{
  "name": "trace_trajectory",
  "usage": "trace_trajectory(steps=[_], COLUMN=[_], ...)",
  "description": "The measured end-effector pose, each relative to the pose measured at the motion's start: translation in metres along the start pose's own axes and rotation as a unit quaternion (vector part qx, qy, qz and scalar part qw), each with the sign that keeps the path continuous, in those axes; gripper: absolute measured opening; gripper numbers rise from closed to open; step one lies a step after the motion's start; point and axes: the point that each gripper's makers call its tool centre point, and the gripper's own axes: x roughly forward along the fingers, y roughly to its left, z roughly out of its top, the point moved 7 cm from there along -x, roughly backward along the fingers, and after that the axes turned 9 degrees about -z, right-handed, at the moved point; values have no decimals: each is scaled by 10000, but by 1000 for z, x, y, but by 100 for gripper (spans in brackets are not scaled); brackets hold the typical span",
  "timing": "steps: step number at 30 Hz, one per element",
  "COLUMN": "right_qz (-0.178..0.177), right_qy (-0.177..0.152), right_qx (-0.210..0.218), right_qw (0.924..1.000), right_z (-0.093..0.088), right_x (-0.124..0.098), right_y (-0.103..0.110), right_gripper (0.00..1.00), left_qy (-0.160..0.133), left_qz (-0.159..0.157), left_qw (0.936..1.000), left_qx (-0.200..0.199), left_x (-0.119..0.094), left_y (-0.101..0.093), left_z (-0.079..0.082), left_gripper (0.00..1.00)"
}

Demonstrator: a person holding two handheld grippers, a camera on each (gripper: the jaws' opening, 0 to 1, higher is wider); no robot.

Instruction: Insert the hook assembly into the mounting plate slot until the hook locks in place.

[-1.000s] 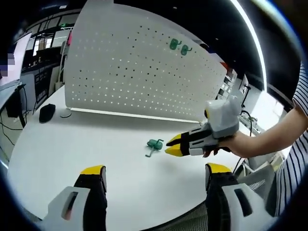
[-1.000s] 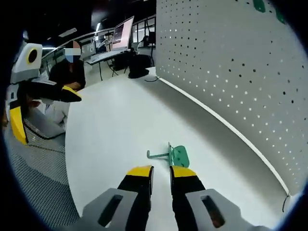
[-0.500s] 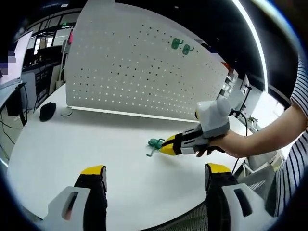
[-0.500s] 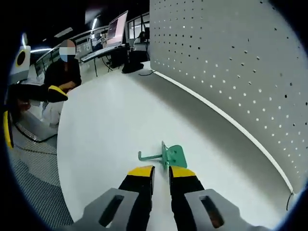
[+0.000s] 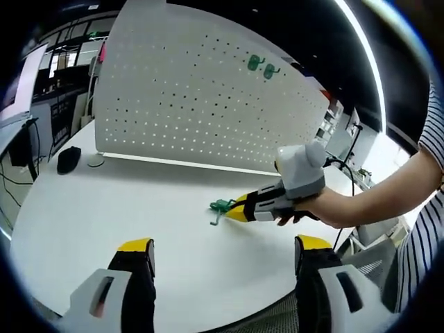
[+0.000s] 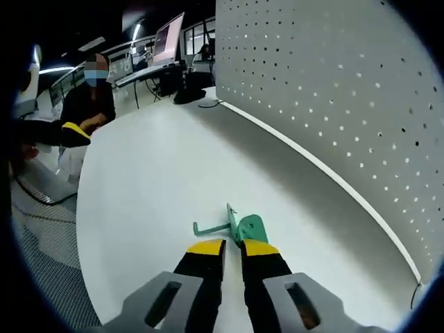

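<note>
A small green hook (image 5: 220,206) (image 6: 243,227) lies on the white table (image 5: 104,208), in front of the upright white pegboard (image 5: 201,104) (image 6: 333,90). My right gripper (image 6: 232,248) has its jaws drawn to a narrow gap, and the hook's upright flange sits in that gap at the tips. It comes in from the right in the left gripper view, where the right gripper (image 5: 239,207) touches the hook. My left gripper (image 5: 224,243) hangs open over the near table edge, well short of the hook. Two more green hooks (image 5: 259,66) hang high on the pegboard.
A black mouse (image 5: 67,161) lies at the pegboard's left foot. The person's arm (image 5: 374,201) reaches in from the right. Another person (image 6: 94,104) sits beyond the table, with desks and a monitor (image 6: 166,41) behind.
The right gripper has moved forward to the hook, and its jaws have narrowed around the flange. The left gripper has stayed put and open.
</note>
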Motion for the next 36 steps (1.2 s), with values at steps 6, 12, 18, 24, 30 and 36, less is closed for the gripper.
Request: trace_trajectory(steps=[6, 12, 18, 24, 30, 36], right_qz=[15, 57, 116, 72, 43, 14], right_qy=[-20, -32, -18, -40, -12, 27], right_qx=[-140, -203, -340, -310, -281, -148], right_qw=[9999, 9998, 9994, 9995, 9996, 9999], right_z=[2, 4, 3, 2, -2, -7], right_x=[2, 5, 8, 8, 3, -2], right_y=[-1, -1, 1, 1, 3, 3], right_gripper=[7, 7, 4, 3, 2, 2], left_qy=[9, 12, 36, 61, 78, 100], left_qz=[-3, -14, -13, -17, -7, -1], left_qw=[10000, 10000, 10000, 10000, 10000, 9999], left_qx=[5, 5, 6, 14, 17, 26], left_x=[0, 0, 0, 0, 1, 1], left_y=[0, 0, 0, 0, 0, 0], left_z=[0, 0, 0, -1, -1, -2], left_gripper=[84, 83, 82, 82, 82, 82])
